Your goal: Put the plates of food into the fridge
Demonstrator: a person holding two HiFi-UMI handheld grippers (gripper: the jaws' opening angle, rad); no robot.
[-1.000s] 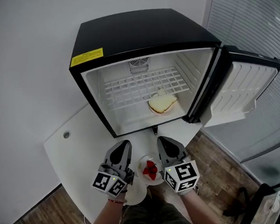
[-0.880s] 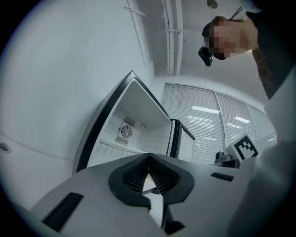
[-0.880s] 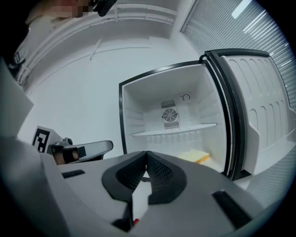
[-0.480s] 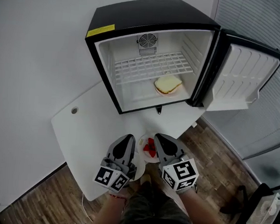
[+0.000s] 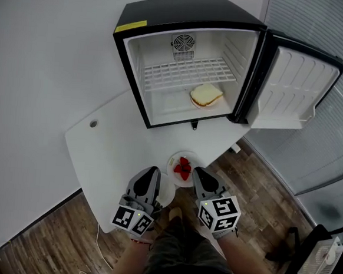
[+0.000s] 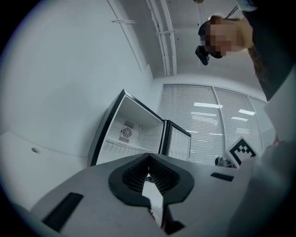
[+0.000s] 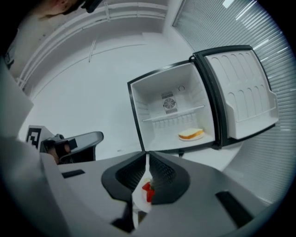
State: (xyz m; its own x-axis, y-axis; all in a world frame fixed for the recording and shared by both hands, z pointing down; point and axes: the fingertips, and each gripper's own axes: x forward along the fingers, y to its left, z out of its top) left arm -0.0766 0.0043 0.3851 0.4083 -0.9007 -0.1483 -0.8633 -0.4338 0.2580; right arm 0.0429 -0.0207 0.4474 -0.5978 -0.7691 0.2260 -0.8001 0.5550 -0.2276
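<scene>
A white plate of strawberries stands on the white table near its front edge. My left gripper and right gripper hover just short of it, one on each side, both shut and empty. The plate shows through the gap under the closed tips in the left gripper view and the right gripper view. Behind it the black fridge stands open. A plate with a sandwich lies on the fridge floor, under the wire shelf.
The fridge door is swung wide to the right. The table has a small round hole at its left. Wooden floor lies beyond the table edge, window blinds fill the right side, and a white fan stands at lower right.
Both grippers have drawn back toward me from beside the strawberry plate to just short of it. The plate has stayed on the table. The view has pulled away from the fridge.
</scene>
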